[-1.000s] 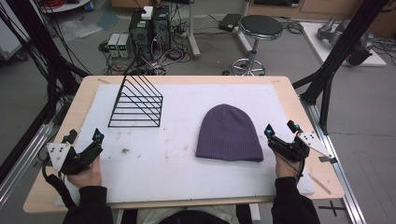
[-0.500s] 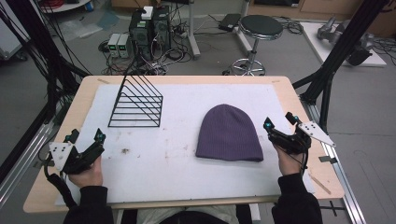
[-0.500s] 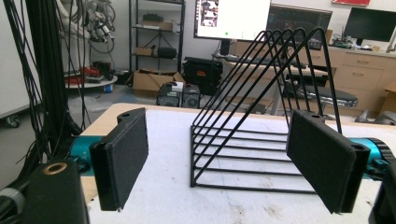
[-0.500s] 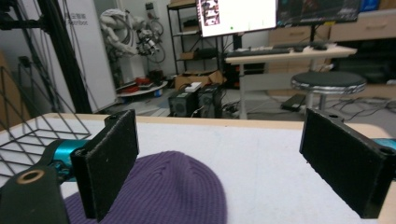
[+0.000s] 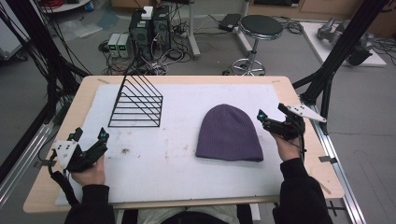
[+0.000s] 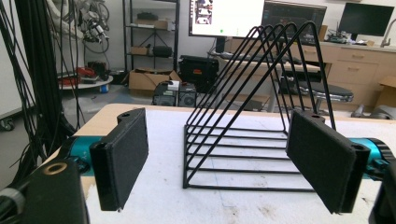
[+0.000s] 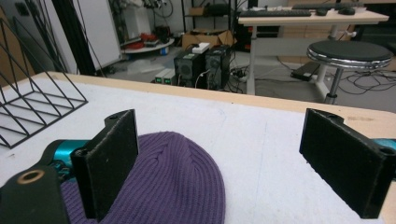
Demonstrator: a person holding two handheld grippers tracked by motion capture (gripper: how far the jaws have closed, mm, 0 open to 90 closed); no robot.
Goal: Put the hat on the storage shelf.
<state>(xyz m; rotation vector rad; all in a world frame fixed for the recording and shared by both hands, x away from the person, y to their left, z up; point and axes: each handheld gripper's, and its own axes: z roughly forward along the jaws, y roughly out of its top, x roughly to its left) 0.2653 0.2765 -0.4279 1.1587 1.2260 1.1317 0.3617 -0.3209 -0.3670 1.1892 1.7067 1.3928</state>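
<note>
Purple beanie (image 5: 229, 133) lies flat on the white mat (image 5: 177, 163) of the worktop. Right claw (image 5: 271, 116) stands just beside its edge, jaws apart, apparently lined up for a grasp. Left claw (image 5: 88, 137) also spread, holding nothing, facing the wire rack (image 5: 137, 103).

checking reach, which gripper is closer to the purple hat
The right gripper, just off the hat's right edge. The left gripper sits far across the table, below the black wire rack.

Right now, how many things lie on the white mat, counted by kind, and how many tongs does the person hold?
Hat: 1
Wire rack: 1
Tongs: 2, left and right, both open
Total: 4
</note>
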